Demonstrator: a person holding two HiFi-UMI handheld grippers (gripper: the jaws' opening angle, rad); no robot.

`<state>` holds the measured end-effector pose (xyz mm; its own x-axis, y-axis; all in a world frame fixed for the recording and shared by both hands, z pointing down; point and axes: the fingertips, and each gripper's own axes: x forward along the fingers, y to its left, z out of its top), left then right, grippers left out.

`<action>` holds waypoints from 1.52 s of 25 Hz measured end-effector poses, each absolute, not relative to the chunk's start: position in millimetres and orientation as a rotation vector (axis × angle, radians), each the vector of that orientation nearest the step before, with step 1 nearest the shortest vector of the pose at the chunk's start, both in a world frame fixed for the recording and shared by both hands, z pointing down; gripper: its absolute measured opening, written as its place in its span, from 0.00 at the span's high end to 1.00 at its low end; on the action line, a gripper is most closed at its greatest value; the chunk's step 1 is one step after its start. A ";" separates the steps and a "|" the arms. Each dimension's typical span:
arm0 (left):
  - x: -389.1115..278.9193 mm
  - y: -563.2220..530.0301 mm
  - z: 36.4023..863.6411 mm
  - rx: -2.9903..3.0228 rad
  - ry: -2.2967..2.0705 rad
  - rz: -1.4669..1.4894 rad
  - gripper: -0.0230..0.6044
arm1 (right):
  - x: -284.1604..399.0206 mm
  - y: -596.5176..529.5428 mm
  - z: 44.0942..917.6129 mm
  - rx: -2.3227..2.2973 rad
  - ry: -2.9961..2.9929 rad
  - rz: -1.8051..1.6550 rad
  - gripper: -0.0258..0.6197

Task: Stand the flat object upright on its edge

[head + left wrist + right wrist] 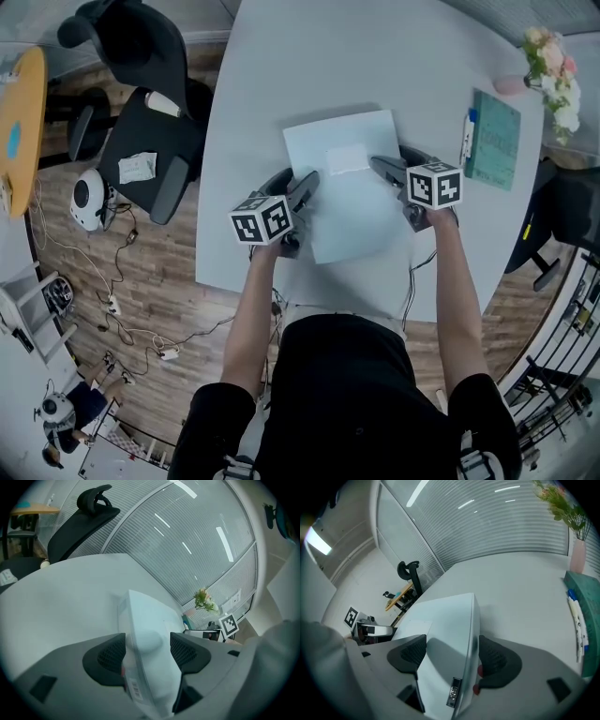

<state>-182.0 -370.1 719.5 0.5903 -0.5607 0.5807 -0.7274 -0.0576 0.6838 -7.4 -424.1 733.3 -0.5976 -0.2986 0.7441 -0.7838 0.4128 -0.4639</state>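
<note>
A flat white box (352,187) with a barcode label on its side lies at a slant in the middle of the pale table (272,84). My left gripper (309,185) straddles its left edge. In the left gripper view the box (145,616) fills the gap and both pads press its faces, so the left gripper (147,651) is shut on it. My right gripper (380,169) is at the box's right edge. Its jaws stand wide around the box (445,620), and the right gripper (452,656) looks open, with a shadowed gap under the left pad.
A teal book (494,139) with a pen (468,131) beside it lies at the table's right, and flowers in a pink vase (553,70) stand behind it. A black office chair (141,103) stands left of the table. The person's body is at the near table edge.
</note>
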 end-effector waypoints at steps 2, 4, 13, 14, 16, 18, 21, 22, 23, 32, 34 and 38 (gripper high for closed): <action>-180.8 -370.4 720.3 1.731 -1.065 0.194 0.51 | -8.0 -425.0 733.8 0.908 -2.106 1.123 0.40; -181.2 -370.0 720.2 1.730 -1.064 0.193 0.51 | -9.0 -424.8 733.0 0.906 -2.109 1.124 0.40; -177.8 -367.8 716.3 1.733 -1.060 0.203 0.51 | -7.4 -421.8 726.4 0.909 -2.118 1.110 0.40; -178.4 -366.3 715.0 1.734 -1.059 0.205 0.51 | -8.1 -420.4 724.2 0.909 -2.122 1.106 0.40; -179.4 -363.0 711.9 1.739 -1.058 0.207 0.51 | -8.9 -416.9 718.7 0.913 -2.132 1.096 0.41; -180.2 -359.3 707.2 1.745 -1.060 0.204 0.51 | -9.2 -412.9 710.9 0.920 -2.144 1.085 0.42; -184.6 -353.4 698.6 1.755 -1.083 0.207 0.51 | -11.0 -405.2 698.6 0.932 -2.159 1.067 0.43; -185.9 -351.6 696.4 1.757 -1.099 0.211 0.51 | -11.1 -401.6 695.3 0.933 -2.161 1.056 0.43; -186.5 -349.8 694.6 1.760 -1.116 0.215 0.51 | -10.9 -397.5 692.5 0.932 -2.161 1.042 0.44; -183.8 -326.8 671.2 1.802 -1.176 0.250 0.52 | -2.5 -363.2 666.9 0.971 -2.190 0.990 0.48; -184.9 -321.5 664.7 1.816 -1.194 0.260 0.54 | -2.8 -356.4 659.6 0.974 -2.204 0.967 0.49; -181.3 -306.6 652.0 1.843 -1.212 0.272 0.54 | 2.1 -340.4 647.1 0.985 -2.233 0.943 0.50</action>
